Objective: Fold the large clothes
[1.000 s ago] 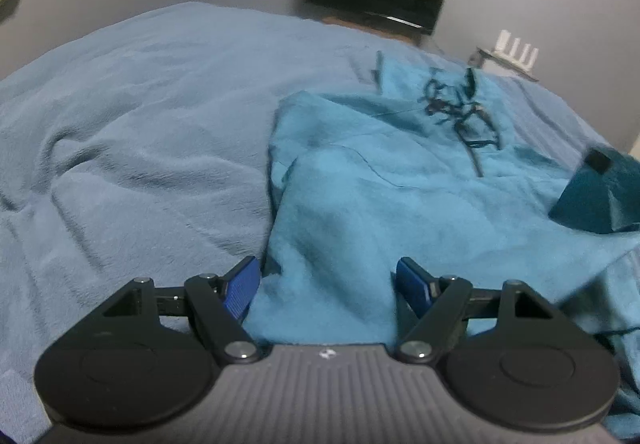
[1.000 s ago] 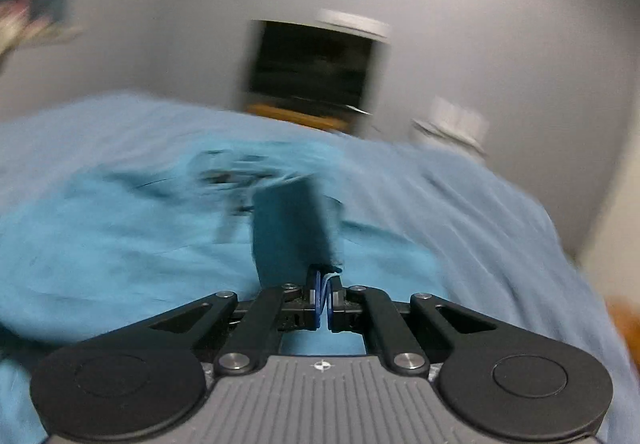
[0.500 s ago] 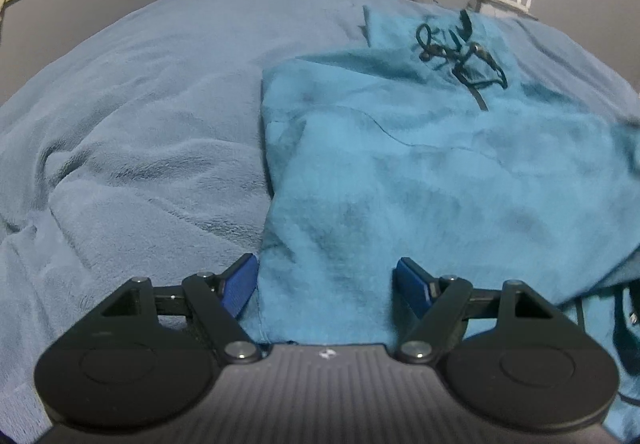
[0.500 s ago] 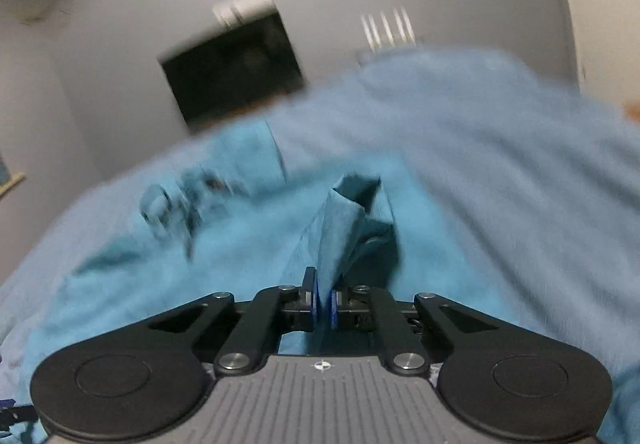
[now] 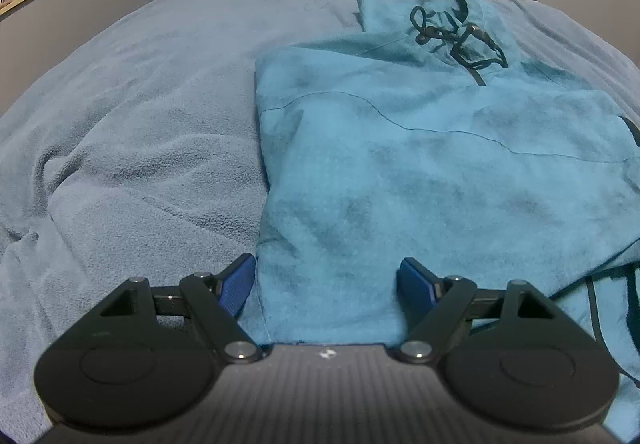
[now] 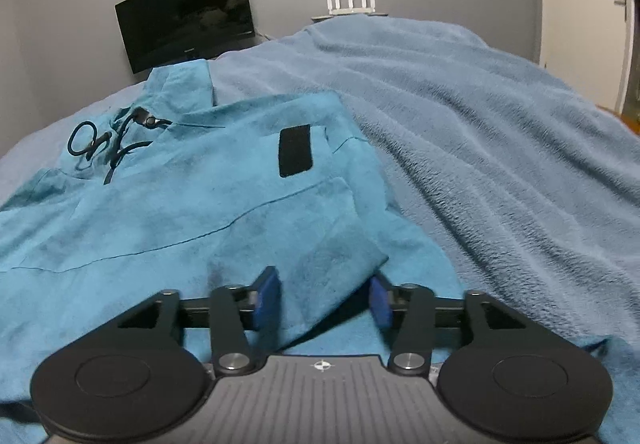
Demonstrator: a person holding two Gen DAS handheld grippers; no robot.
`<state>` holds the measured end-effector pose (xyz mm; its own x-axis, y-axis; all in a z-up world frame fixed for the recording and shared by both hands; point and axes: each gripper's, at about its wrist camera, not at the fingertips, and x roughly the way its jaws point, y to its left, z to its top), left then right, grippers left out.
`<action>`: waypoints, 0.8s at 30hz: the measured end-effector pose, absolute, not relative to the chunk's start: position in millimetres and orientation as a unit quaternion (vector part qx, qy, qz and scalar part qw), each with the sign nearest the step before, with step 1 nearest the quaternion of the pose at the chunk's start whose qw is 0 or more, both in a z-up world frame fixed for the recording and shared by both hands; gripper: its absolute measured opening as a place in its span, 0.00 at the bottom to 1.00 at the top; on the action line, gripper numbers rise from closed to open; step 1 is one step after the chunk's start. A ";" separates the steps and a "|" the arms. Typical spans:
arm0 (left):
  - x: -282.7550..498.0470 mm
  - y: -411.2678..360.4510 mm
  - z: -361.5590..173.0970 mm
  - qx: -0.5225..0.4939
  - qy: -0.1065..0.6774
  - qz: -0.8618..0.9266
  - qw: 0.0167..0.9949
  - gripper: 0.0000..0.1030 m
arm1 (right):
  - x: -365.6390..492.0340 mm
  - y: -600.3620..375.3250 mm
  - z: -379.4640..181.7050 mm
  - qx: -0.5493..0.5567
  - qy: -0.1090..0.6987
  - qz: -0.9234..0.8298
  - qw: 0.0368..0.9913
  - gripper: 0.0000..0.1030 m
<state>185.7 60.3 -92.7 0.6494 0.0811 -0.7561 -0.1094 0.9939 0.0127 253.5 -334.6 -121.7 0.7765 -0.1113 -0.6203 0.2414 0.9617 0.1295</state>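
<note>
The left gripper (image 5: 327,280) is being held wide open over the teal hoodie (image 5: 420,164), which is lying spread on the blue blanket (image 5: 140,124). The right gripper (image 6: 323,298) is being held open, apparently gripping nothing.

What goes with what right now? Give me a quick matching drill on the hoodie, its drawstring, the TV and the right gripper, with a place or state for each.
Things:
1. teal hoodie
2. drawstring
3. TV
4. right gripper

Places or states:
A. against the grey wall past the bed
B. open, fingers on either side of a sleeve end
C. lying on the blue blanket
D. dark cord tangled near the collar

Pairs: 1-C, 2-D, 3-A, 4-B
</note>
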 end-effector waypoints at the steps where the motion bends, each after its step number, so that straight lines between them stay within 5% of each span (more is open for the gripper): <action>1: 185.6 59.9 -92.8 -0.016 0.415 0.053 0.908 0.76 | 250.6 -334.6 -120.6 0.100 0.318 -0.102 0.937 0.58; 6: 184.3 60.3 -91.9 -0.015 0.413 0.052 0.909 0.76 | 229.1 -356.9 -106.7 0.112 0.285 -0.184 0.934 0.84; 13: 181.6 61.3 -90.5 -0.015 0.410 0.052 0.911 0.76 | 223.7 -376.5 -110.3 0.157 0.314 -0.241 0.905 0.81; 24: 160.3 59.5 -67.3 -0.010 0.338 0.052 0.940 0.76 | 141.9 -381.5 -56.5 0.243 0.213 -0.180 0.929 0.87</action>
<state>160.3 59.5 -67.3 0.7658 0.0900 -0.6368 -0.1040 0.9945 0.0156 141.9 -381.5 -56.5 0.8442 -0.2316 -0.4834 0.4385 0.8171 0.3743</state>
